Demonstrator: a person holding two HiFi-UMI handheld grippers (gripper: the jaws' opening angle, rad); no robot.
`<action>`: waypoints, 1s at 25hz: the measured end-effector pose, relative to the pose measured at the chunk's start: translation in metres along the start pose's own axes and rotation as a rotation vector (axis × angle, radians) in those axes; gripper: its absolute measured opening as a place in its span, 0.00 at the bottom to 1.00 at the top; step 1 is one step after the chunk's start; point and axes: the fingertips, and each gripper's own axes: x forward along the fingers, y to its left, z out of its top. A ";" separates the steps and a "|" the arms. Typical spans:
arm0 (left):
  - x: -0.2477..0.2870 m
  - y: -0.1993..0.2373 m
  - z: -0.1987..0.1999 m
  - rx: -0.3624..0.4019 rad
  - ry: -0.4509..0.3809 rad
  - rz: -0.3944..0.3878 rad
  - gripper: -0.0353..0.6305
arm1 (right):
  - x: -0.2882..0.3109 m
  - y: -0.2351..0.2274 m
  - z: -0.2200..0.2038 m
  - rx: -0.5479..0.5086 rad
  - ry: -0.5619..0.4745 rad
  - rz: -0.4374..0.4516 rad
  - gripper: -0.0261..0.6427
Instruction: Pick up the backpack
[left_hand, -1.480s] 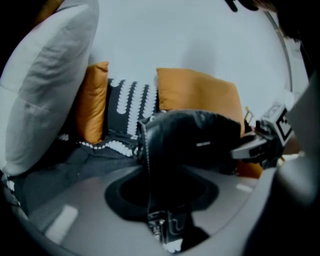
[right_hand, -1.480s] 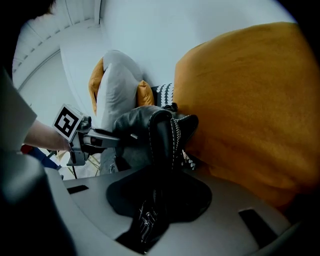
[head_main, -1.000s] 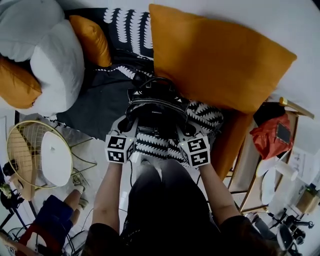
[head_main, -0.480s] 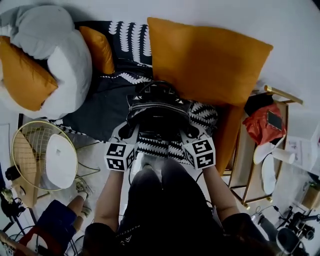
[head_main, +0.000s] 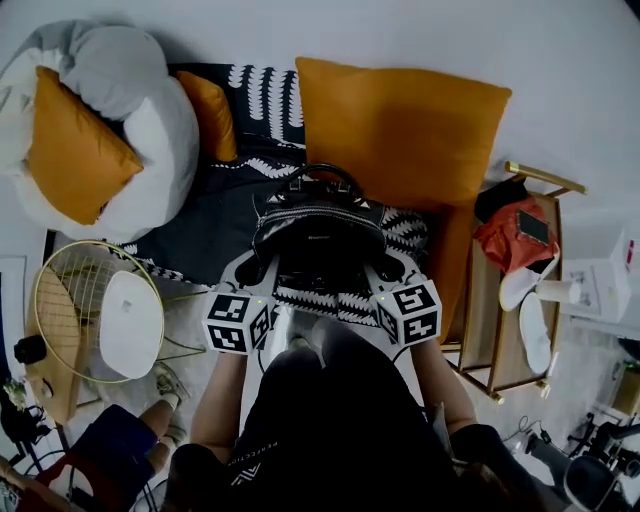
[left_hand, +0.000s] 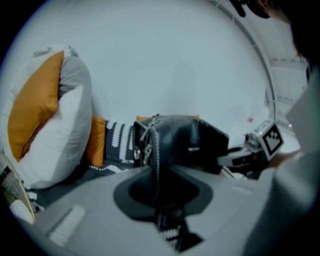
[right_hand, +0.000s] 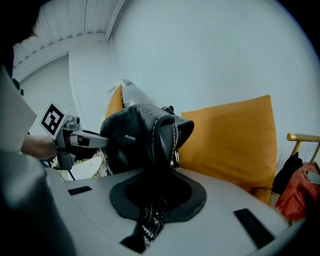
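Observation:
The black leather backpack (head_main: 318, 225) hangs between my two grippers, in front of the sofa's seat. My left gripper (head_main: 262, 270) is shut on a strap at the bag's left side, my right gripper (head_main: 378, 270) on a strap at its right. In the left gripper view the dark strap (left_hand: 156, 170) runs from the jaws up to the backpack (left_hand: 187, 142), with the right gripper (left_hand: 260, 145) beyond it. In the right gripper view the strap (right_hand: 156, 195) leads up to the backpack (right_hand: 135, 137), and the left gripper (right_hand: 65, 132) shows at the left.
A big orange cushion (head_main: 400, 130) leans behind the bag on a black-and-white patterned throw (head_main: 260, 90). White and grey pillows with an orange cushion (head_main: 100, 150) lie at the left. A round wire side table (head_main: 90, 320) stands lower left, a wooden rack with a red bag (head_main: 510, 240) at the right.
Both grippers have risen with the backpack held between them. The bag now hangs higher off the patterned seat, and the grippers stand slightly wider apart.

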 end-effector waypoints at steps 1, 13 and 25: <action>-0.006 -0.001 0.002 0.004 -0.005 -0.001 0.15 | -0.005 0.004 0.002 -0.001 -0.005 -0.001 0.09; -0.062 -0.026 0.022 0.071 -0.089 -0.012 0.15 | -0.059 0.037 0.014 0.011 -0.098 -0.042 0.08; -0.109 -0.046 0.030 0.091 -0.178 0.003 0.15 | -0.097 0.064 0.020 0.006 -0.168 -0.059 0.08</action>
